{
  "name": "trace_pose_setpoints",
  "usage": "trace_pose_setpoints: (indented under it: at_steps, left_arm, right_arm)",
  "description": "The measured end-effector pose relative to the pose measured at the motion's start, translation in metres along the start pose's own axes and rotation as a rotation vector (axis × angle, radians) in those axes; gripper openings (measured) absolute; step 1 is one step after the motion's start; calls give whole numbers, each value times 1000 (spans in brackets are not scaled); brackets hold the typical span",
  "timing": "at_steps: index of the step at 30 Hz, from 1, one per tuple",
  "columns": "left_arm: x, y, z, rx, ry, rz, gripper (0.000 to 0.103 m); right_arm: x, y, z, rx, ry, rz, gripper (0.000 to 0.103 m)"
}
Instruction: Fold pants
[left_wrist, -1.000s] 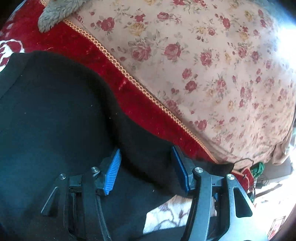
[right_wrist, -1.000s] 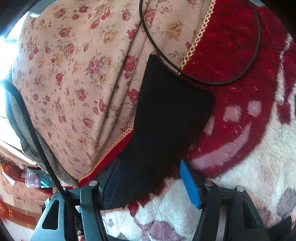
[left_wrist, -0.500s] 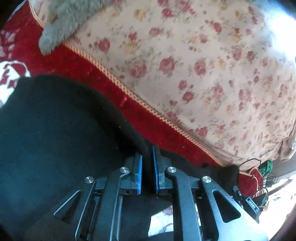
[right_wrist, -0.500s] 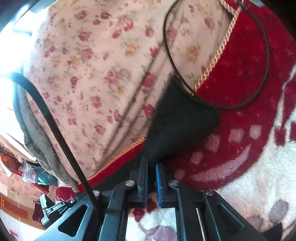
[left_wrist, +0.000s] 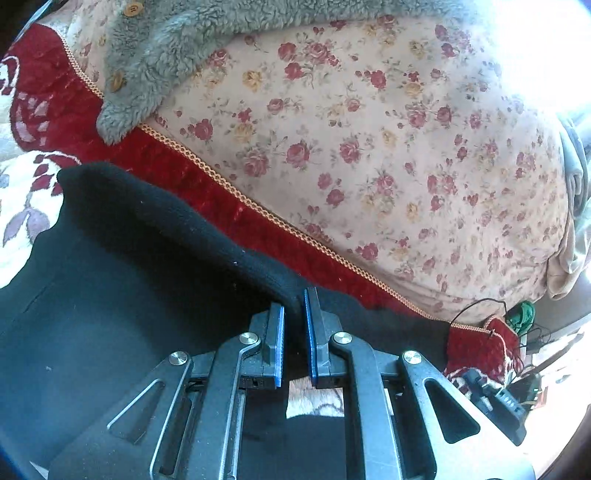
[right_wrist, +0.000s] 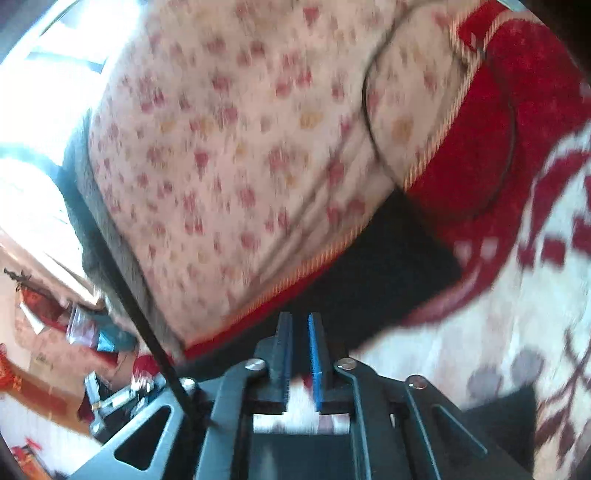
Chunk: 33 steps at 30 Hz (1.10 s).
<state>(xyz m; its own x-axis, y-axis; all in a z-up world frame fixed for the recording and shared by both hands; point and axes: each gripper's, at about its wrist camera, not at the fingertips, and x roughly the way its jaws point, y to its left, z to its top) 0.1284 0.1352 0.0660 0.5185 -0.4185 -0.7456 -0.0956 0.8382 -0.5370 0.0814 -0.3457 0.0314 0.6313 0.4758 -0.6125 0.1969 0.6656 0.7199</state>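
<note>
The black pants (left_wrist: 122, 280) lie over the red and white plush blanket (left_wrist: 48, 92). My left gripper (left_wrist: 293, 306) is shut on the upper edge of the pants, with a ridge of black cloth pinched between its blue pads. In the right wrist view, which is blurred, my right gripper (right_wrist: 300, 325) is shut on the edge of the pants (right_wrist: 399, 251) near the leg end, lifted a little off the blanket (right_wrist: 480, 332).
A floral quilt (left_wrist: 388, 147) with a gold braid border lies beyond the pants. A grey fleece garment (left_wrist: 155, 62) with buttons rests on it. A thin black cable loop (right_wrist: 509, 122) lies on the red blanket. Clutter and cables (left_wrist: 517, 317) sit at the right edge.
Both grippers went from open around the pants' edge to shut on it. They have since pulled back and lifted, drawing the black cloth toward the cameras.
</note>
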Motion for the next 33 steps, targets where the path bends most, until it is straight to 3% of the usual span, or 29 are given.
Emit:
trace_pose_setpoints:
  at_steps: [2,8,14,15,16,17,18,25,33]
  left_arm:
    - [0,-2,-2,4,-4,1,9]
    - [-2,-5,-3,34,-12,14,9]
    - [6,-8,-2,67,-23,41,9]
    - [8,-7,-1,67,-25,44,9]
    - [9,-7,-1,65,-25,45,9]
    - [9,-6,-1,62,-24,44,9]
    - [10,-5,-1,57,-22,40,9]
    - [-5,-5,-4,65,-37,16,9]
    - [-56,-8,-22,91,-93,-28,9]
  right_arm:
    - [7,-6,-7,13,29,-46,45]
    - [30,-41,-5,112,32,-116,45]
    - [60,-54,19,153,4,-108,45]
    - [63,-53,23,151,3,-114,43]
    - [65,-51,27,148,-5,-105,31]
    - [67,-52,29,152,-7,-87,10]
    - [67,-53,29,171,-9,-78,7]
    - [19,-34,13,113,-74,44,5]
    - [-39,-3,-7,44,-90,120,5]
